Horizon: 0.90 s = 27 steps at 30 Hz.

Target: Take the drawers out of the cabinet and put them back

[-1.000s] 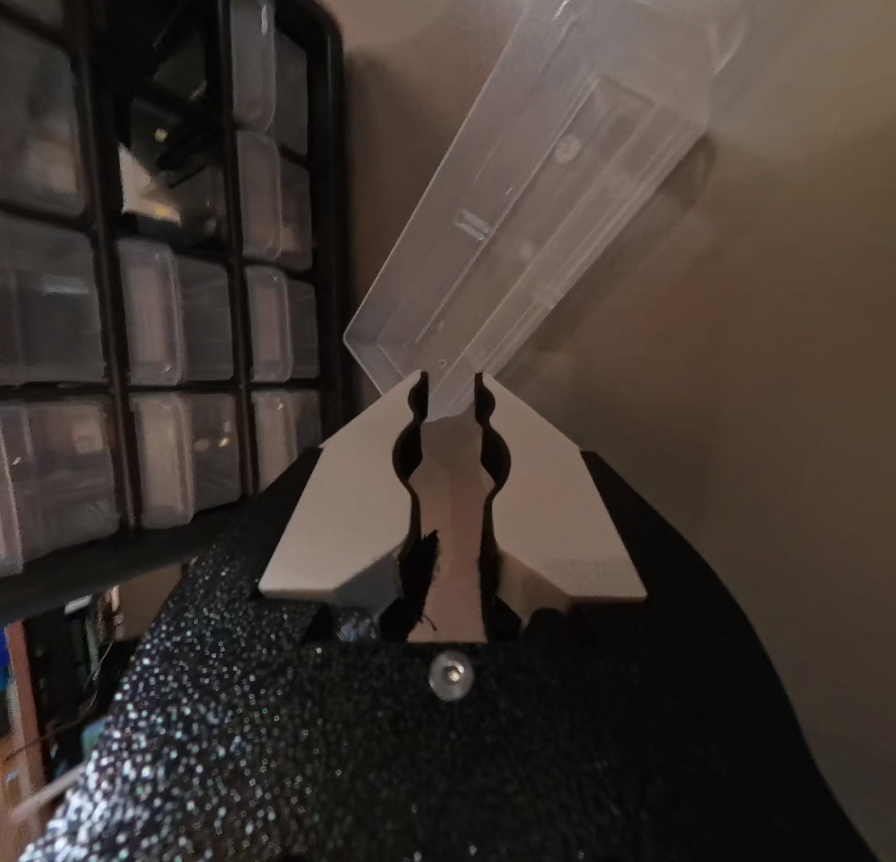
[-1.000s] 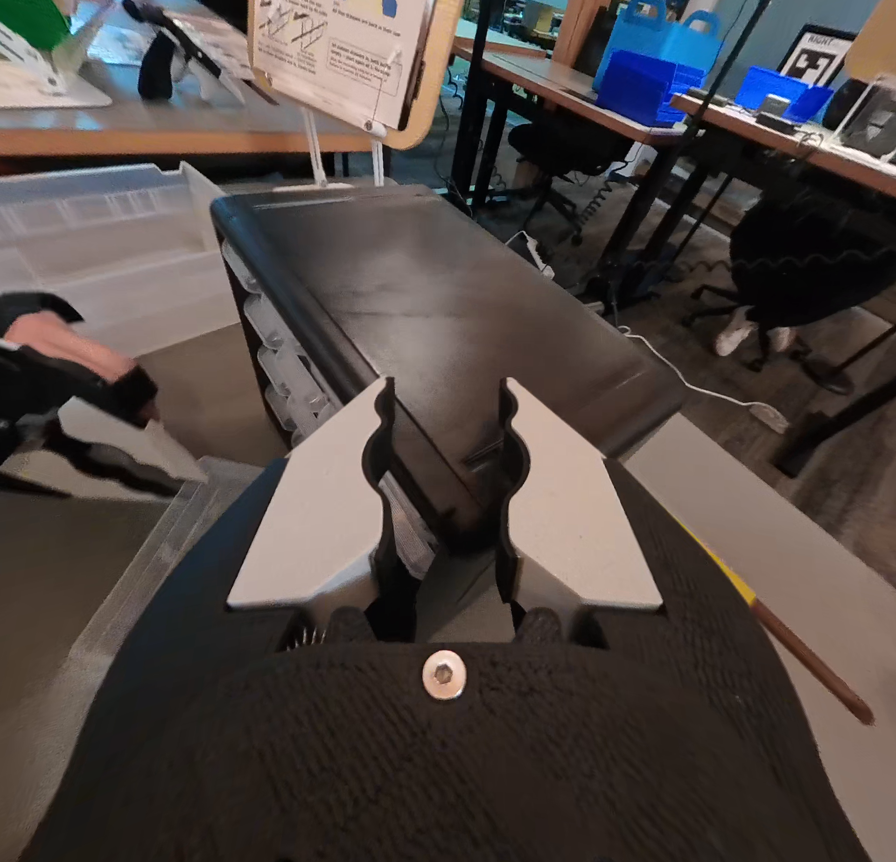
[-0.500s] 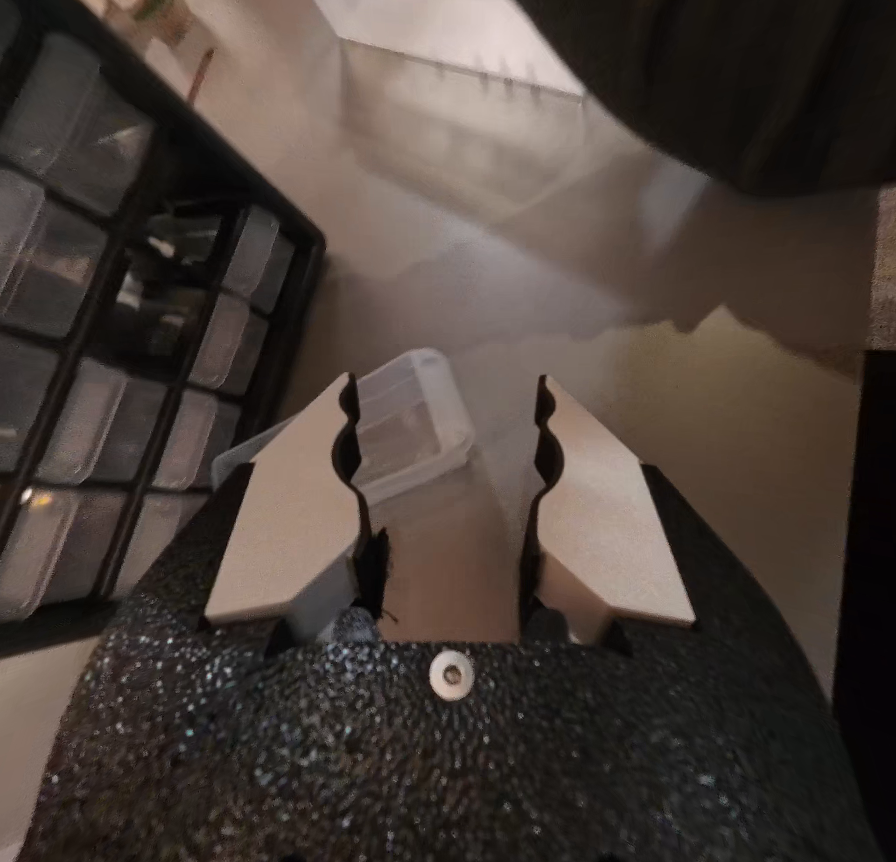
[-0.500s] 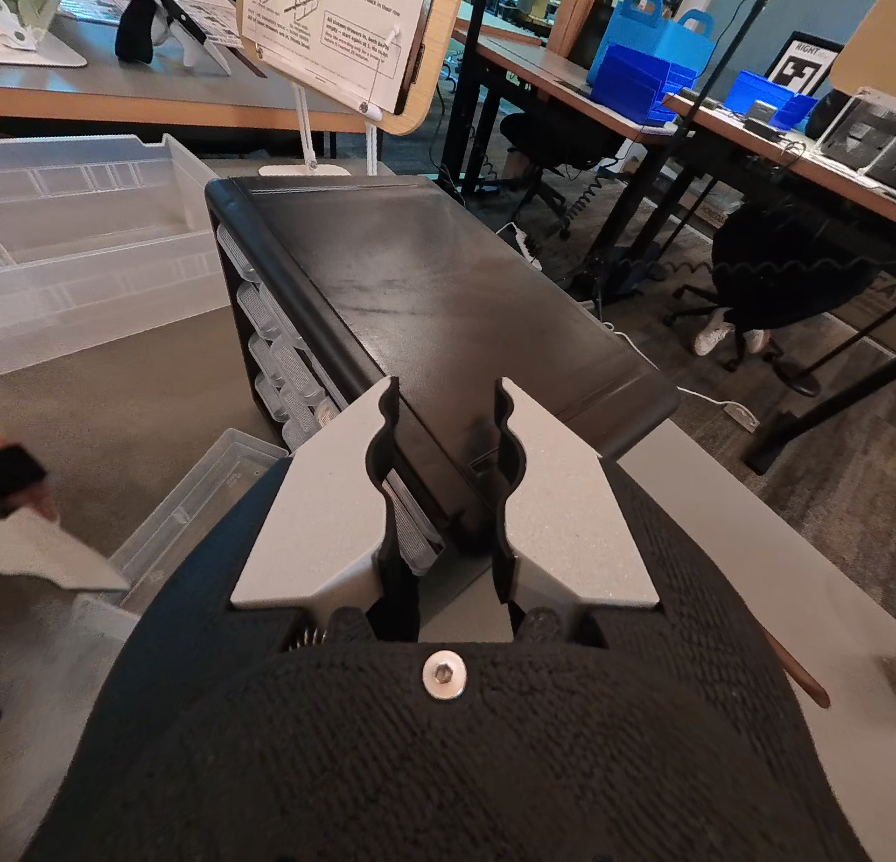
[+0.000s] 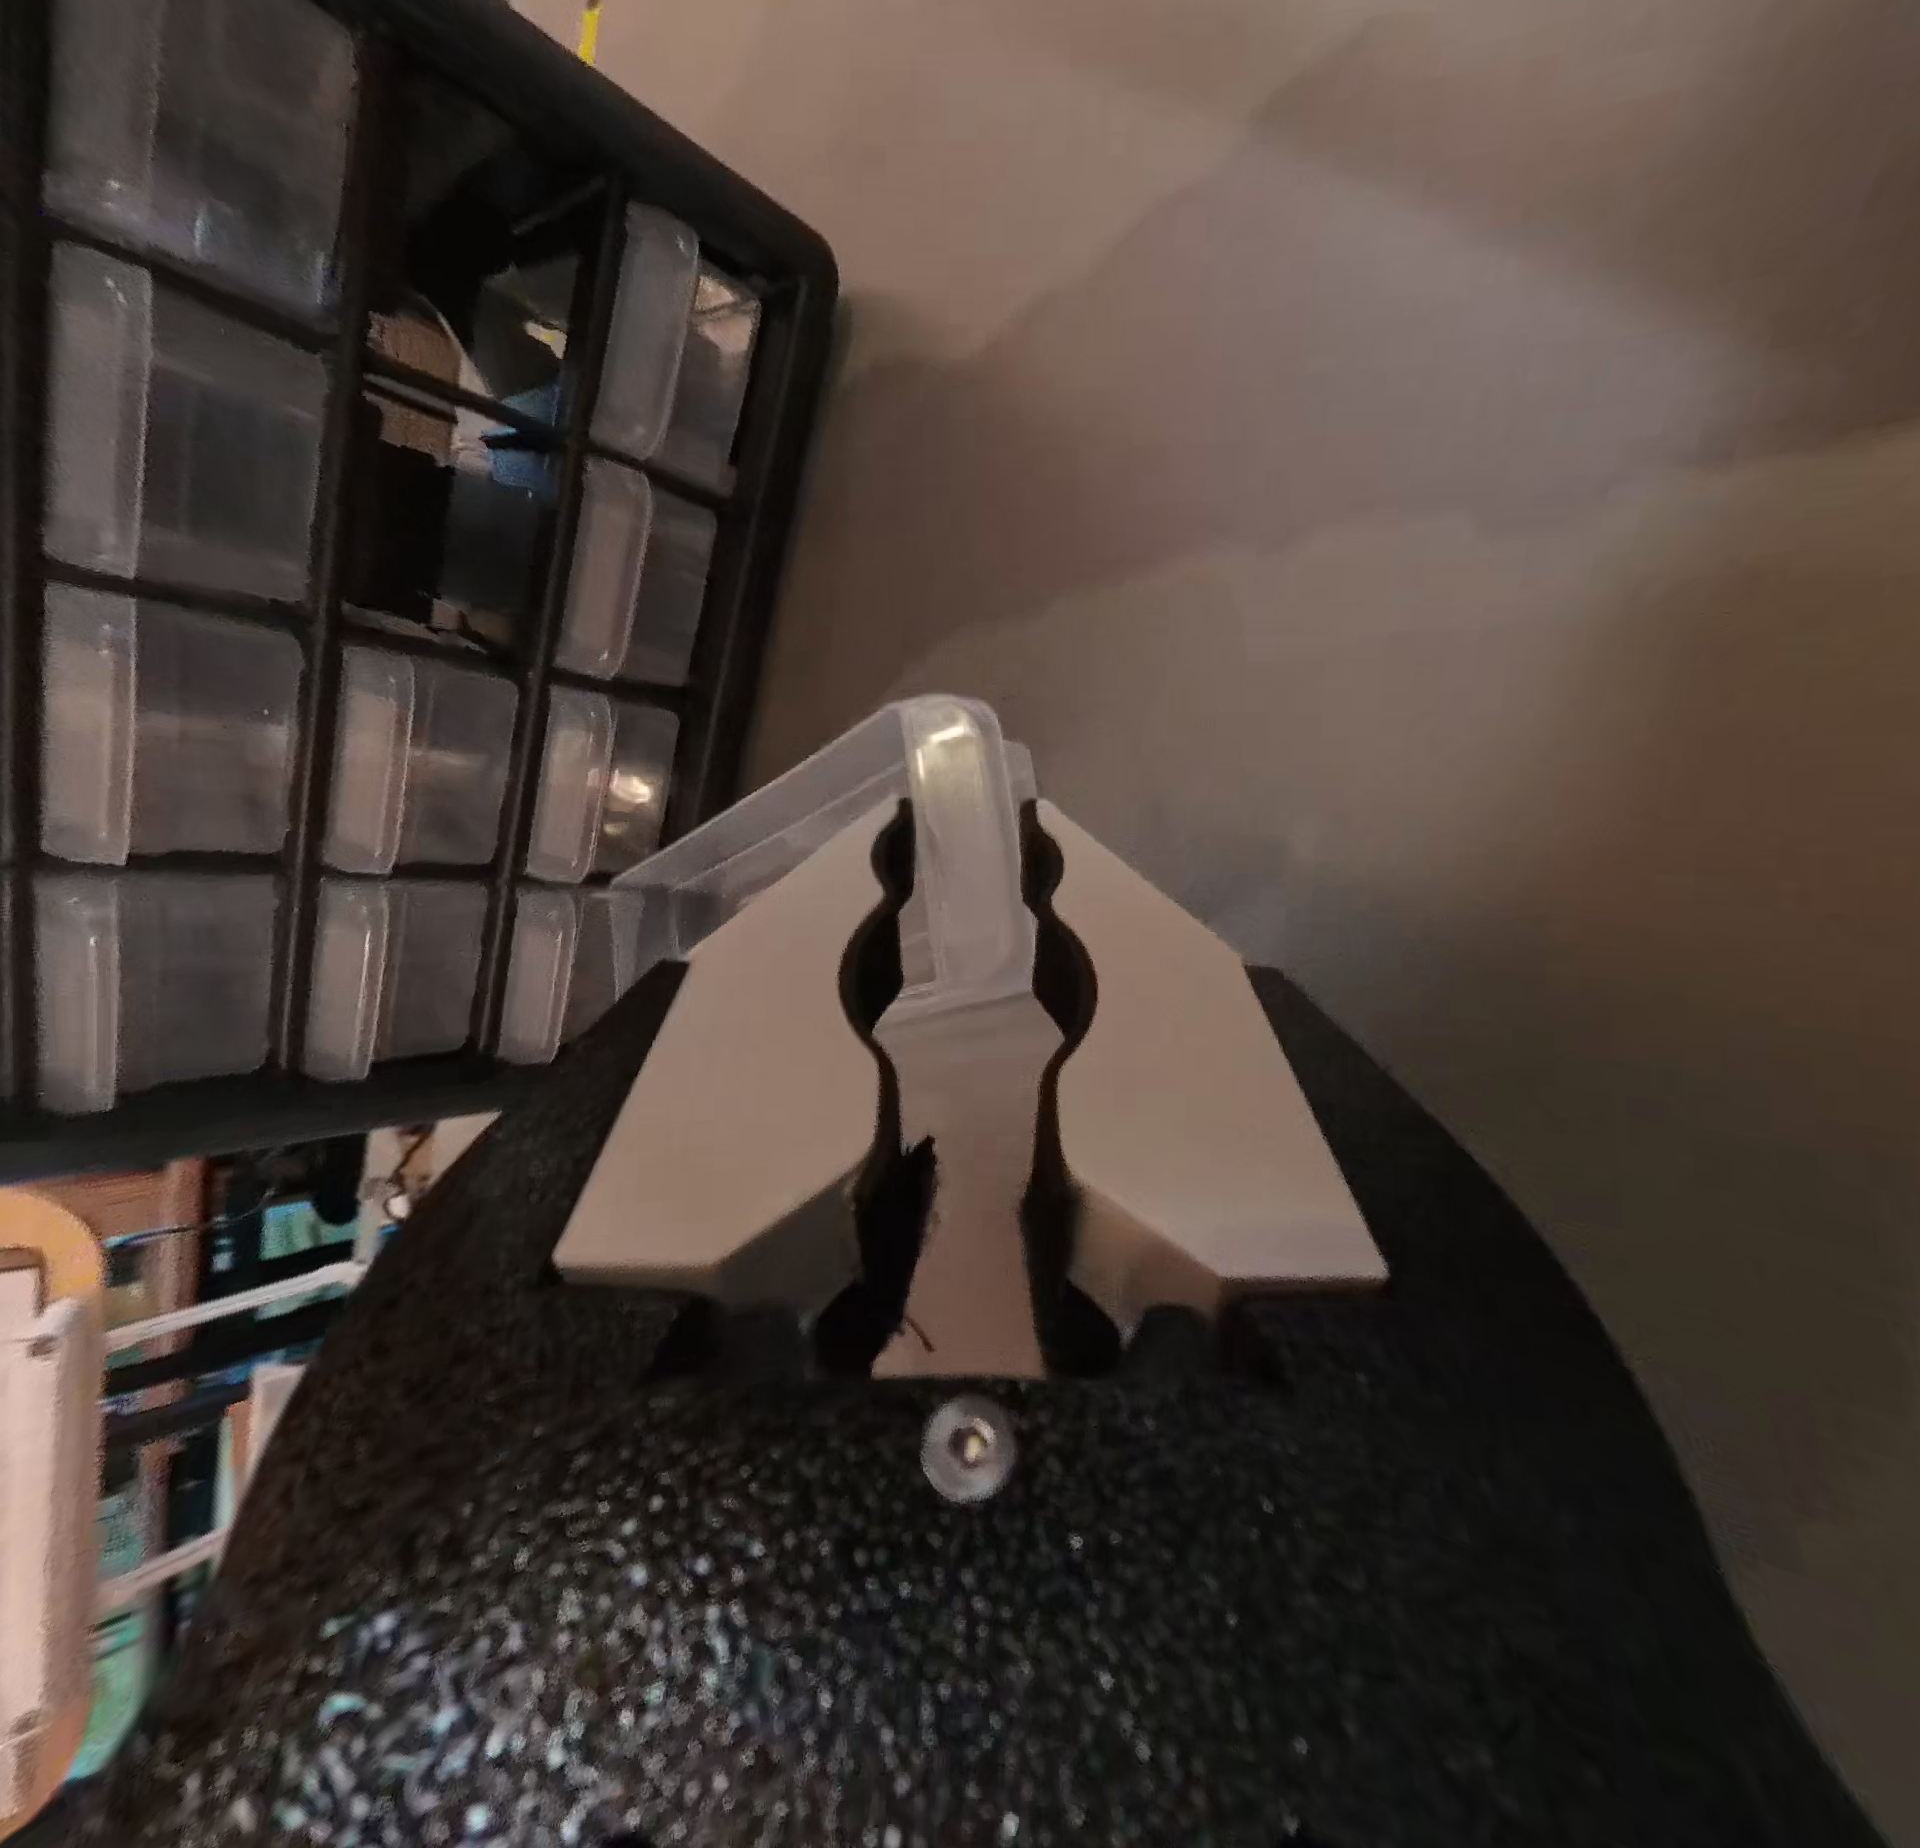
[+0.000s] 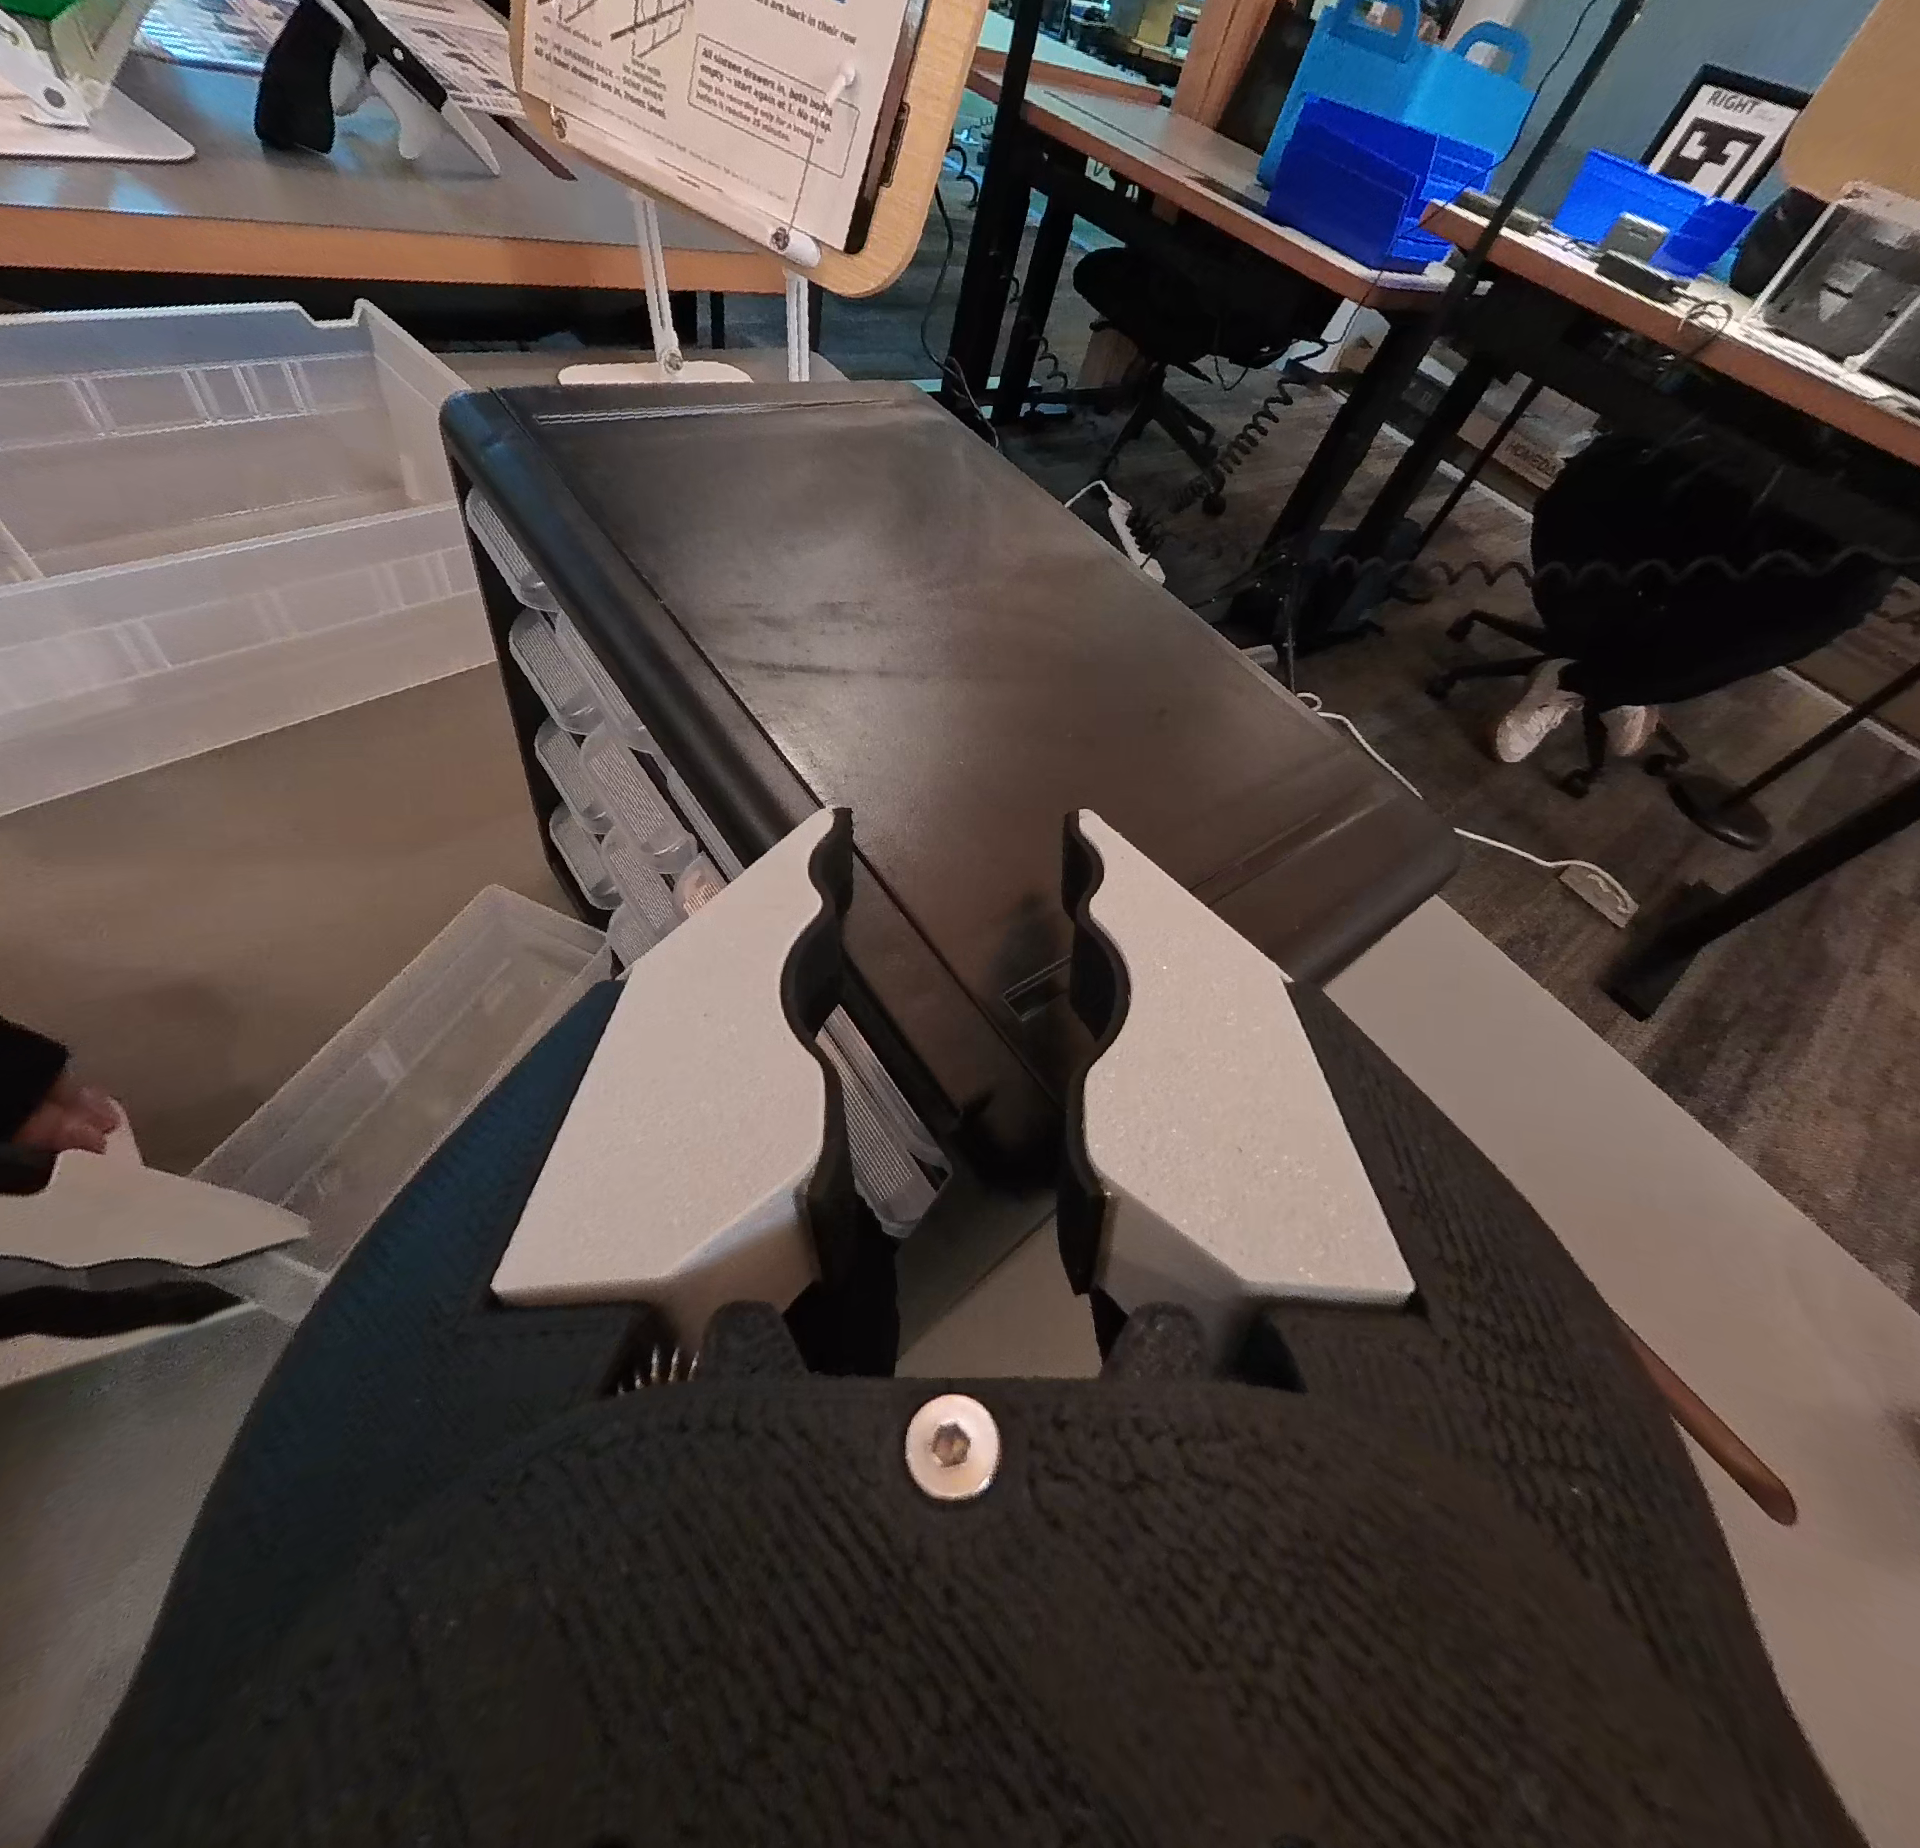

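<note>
Clear plastic drawer (image 5: 961,863) sits between the jaws of the left gripper (image 5: 964,822), which are closed onto its front end; its body runs back toward the lower right corner of the black cabinet (image 5: 800,364). One slot in the cabinet front is empty. The right gripper (image 6: 956,832) hangs over the cabinet's top front edge, jaws partly open and holding nothing.

Drawer (image 5: 961,863) body behind left tool (image 5: 961,832)
</note>
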Tool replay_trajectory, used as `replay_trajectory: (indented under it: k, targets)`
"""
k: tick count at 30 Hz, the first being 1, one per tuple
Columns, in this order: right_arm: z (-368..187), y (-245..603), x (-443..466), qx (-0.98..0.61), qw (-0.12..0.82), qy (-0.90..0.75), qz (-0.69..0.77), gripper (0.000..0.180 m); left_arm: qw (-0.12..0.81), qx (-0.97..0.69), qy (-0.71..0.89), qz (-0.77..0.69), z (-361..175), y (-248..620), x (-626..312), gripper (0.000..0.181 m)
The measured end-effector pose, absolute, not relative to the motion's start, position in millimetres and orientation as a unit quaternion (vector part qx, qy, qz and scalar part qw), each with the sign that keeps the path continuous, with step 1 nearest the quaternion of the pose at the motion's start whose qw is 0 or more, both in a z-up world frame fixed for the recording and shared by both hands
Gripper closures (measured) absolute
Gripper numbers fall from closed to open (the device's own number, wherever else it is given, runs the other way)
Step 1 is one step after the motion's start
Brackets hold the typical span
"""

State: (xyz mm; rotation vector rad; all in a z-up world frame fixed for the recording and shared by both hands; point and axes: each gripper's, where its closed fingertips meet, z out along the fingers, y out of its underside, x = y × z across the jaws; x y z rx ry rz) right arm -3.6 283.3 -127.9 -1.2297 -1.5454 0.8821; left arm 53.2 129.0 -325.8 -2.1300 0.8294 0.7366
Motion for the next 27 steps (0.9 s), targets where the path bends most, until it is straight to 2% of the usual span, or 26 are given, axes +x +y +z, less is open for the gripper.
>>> replay_trajectory:
  k: [1, 6, 10, 17, 27]
  targets:
    - [-128, 283, -4, -0.502, 0.47, -0.63, 0.361, 0.14, 0.353, -0.824, 0.333, 0.292, -327, 125, 51, 0.163]
    - [-128, 284, -4, -0.502, 0.469, -0.629, 0.363, 0.14, 0.347, -0.803, 0.39, 0.288, -323, 108, 48, 0.164]
    - [-128, 284, -4, -0.502, 0.468, -0.628, 0.367, 0.139, 0.397, -0.78, 0.424, 0.231, -303, 107, 61, 0.164]
    - [-128, 286, -5, -0.505, 0.471, -0.623, 0.366, 0.14, 0.47, -0.706, 0.47, 0.245, -258, 130, 76, 0.164]
    - [-128, 287, -5, -0.505, 0.471, -0.622, 0.368, 0.14, 0.425, -0.722, 0.487, 0.246, -266, 146, 72, 0.164]
